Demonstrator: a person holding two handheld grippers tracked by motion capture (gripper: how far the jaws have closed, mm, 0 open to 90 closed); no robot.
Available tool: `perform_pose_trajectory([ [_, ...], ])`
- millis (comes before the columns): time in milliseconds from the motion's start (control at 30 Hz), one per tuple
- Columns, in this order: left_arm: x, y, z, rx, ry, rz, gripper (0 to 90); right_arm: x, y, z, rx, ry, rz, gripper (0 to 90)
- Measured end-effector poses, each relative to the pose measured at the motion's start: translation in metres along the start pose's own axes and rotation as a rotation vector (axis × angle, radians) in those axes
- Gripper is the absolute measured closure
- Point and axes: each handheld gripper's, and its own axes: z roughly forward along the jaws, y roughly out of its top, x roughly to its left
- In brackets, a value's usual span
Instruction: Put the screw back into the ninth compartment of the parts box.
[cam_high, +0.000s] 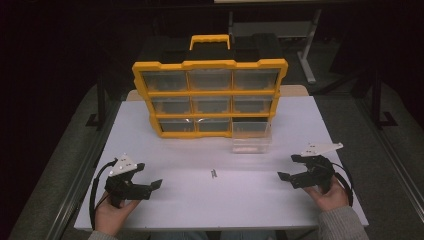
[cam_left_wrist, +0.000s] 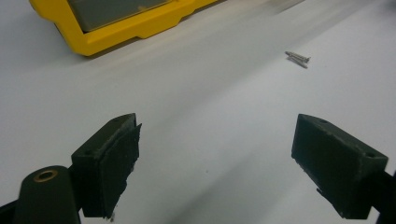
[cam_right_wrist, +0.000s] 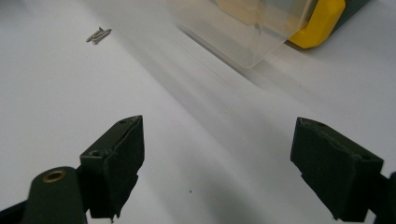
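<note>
High view: the screws (cam_high: 213, 173) lie untouched mid-tabletop (cam_high: 300, 125), between the left gripper (cam_high: 150, 186) and right gripper (cam_high: 289, 169), both with jaws spread wide and holding nothing, so the pick-up looks not yet begun. The clear drawer (cam_high: 251, 138) already stands pulled out before the yellow organizer (cam_high: 210, 64), likely awaiting them. They are small, slim, grey metal screws lying close side by side.
</note>
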Motion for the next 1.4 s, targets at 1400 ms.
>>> perform_pose_trajectory([
  [1400, -0.002, 0.0, 0.001, 0.02, 0.007, 0.036, 14.7, 0.047, 0.053, 0.016, 0.044, 0.106, -0.132, 23.9],
])
